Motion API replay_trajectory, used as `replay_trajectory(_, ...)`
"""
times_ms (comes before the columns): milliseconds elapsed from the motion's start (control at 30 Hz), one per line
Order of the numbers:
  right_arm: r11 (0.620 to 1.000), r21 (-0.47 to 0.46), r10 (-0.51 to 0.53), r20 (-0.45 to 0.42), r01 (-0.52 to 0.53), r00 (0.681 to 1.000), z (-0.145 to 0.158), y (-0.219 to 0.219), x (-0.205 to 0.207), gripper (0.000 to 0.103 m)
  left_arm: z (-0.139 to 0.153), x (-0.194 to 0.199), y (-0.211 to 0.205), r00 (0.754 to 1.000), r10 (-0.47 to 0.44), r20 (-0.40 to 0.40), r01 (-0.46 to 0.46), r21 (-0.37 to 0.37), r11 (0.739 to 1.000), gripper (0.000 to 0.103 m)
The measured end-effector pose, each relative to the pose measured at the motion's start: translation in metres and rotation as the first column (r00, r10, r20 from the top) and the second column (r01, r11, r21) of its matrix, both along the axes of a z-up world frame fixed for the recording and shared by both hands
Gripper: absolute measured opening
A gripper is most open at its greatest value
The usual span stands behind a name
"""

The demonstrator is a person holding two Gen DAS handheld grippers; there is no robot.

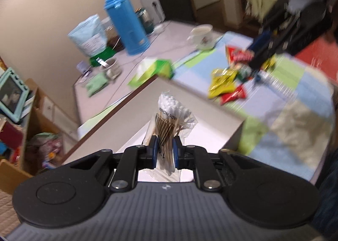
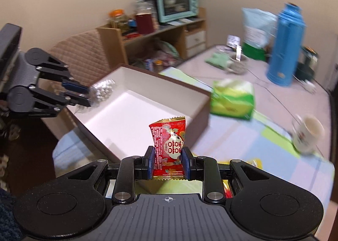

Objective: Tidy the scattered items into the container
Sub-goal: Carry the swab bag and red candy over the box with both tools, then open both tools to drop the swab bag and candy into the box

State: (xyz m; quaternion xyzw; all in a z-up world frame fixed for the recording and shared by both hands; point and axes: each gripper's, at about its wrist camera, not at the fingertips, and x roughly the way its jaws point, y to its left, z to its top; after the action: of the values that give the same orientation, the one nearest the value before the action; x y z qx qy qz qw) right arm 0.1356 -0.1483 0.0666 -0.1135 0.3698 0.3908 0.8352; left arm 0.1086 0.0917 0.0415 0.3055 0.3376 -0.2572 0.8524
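My left gripper (image 1: 165, 152) is shut on a clear bag of cotton swabs (image 1: 172, 114), held above the white inside of the open box (image 1: 211, 133). In the right wrist view the same left gripper (image 2: 84, 95) hangs over the box's left rim with the cotton swabs bag (image 2: 103, 91). My right gripper (image 2: 168, 163) is shut on a red snack packet (image 2: 169, 141), just in front of the brown-walled box (image 2: 200, 118). Several yellow and red snack packets (image 1: 224, 84) lie scattered on the checked tablecloth, and the right gripper (image 1: 264, 51) shows blurred above them.
A blue thermos (image 2: 285, 44), a green tissue pack (image 2: 234, 99) and a white mug (image 2: 306, 135) stand on the table beyond the box. A light blue bag (image 2: 256, 27) and small dishes sit at the back. Shelves with a mint oven (image 2: 177, 4) line the wall.
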Motion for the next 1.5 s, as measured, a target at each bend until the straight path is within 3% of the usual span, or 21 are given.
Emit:
replay_trajectory(267, 0.986, -0.056, 0.156, -0.015, -0.156, 0.988, -0.008, 0.073, 0.04, 0.026, -0.014, 0.035, 0.043, 0.999, -0.013, -0.046, 0.019, 0.134, 0.991, 0.012)
replay_trajectory(500, 0.951, -0.168, 0.24, -0.122, -0.258, 0.963, -0.056, 0.126, 0.073, 0.026, -0.054, 0.072, 0.052, 0.983, -0.095, -0.159, 0.133, 0.252, 0.959, 0.012)
replay_trajectory(900, 0.909, -0.274, 0.248, -0.246, -0.313, 0.937, -0.122, 0.163, 0.115, 0.026, -0.119, 0.119, 0.059, 0.935, -0.142, -0.324, 0.242, 0.293, 0.925, 0.012)
replay_trajectory(967, 0.897, -0.295, 0.257, -0.255, -0.328, 0.932, -0.129, 0.168, 0.12, 0.026, -0.125, 0.122, 0.059, 0.928, -0.15, -0.34, 0.258, 0.297, 0.919, 0.016)
replay_trajectory(1033, 0.891, -0.307, 0.261, -0.258, -0.335, 0.93, -0.134, 0.17, 0.125, 0.026, -0.13, 0.125, 0.06, 0.927, -0.155, -0.341, 0.266, 0.307, 0.914, 0.029)
replay_trajectory(1067, 0.887, -0.312, 0.264, -0.26, -0.339, 0.929, -0.136, 0.171, 0.127, 0.026, -0.131, 0.125, 0.06, 0.927, -0.162, -0.338, 0.272, 0.309, 0.911, 0.04)
replay_trajectory(1133, 0.884, -0.312, 0.271, -0.265, -0.348, 0.925, -0.138, 0.171, 0.129, 0.027, -0.132, 0.125, 0.061, 0.926, -0.173, -0.335, 0.28, 0.303, 0.911, 0.046)
replay_trajectory(1167, 0.883, -0.312, 0.272, -0.267, -0.35, 0.924, -0.138, 0.171, 0.13, 0.03, -0.132, 0.125, 0.061, 0.925, -0.175, -0.338, 0.283, 0.303, 0.91, 0.047)
replay_trajectory(1200, 0.882, -0.315, 0.272, -0.266, -0.35, 0.925, -0.138, 0.17, 0.13, 0.043, -0.132, 0.126, 0.062, 0.923, -0.177, -0.341, 0.286, 0.303, 0.909, 0.051)
replay_trajectory(1233, 0.883, -0.32, 0.27, -0.25, -0.343, 0.93, -0.137, 0.169, 0.127, 0.087, -0.132, 0.126, 0.062, 0.922, -0.179, -0.344, 0.29, 0.304, 0.907, 0.055)
replay_trajectory(1267, 0.887, -0.323, 0.268, -0.219, -0.329, 0.938, -0.134, 0.168, 0.125, 0.102, -0.132, 0.126, 0.062, 0.922, -0.181, -0.343, 0.293, 0.31, 0.904, 0.064)
replay_trajectory(1433, 0.896, -0.299, 0.28, -0.193, -0.328, 0.941, -0.122, 0.159, 0.123, 0.102, -0.124, 0.122, 0.063, 0.929, -0.171, -0.329, 0.28, 0.32, 0.905, 0.068)
replay_trajectory(1500, 0.9, -0.291, 0.277, -0.19, -0.324, 0.942, -0.118, 0.155, 0.121, 0.102, -0.119, 0.122, 0.063, 0.937, -0.164, -0.308, 0.267, 0.329, 0.906, 0.08)
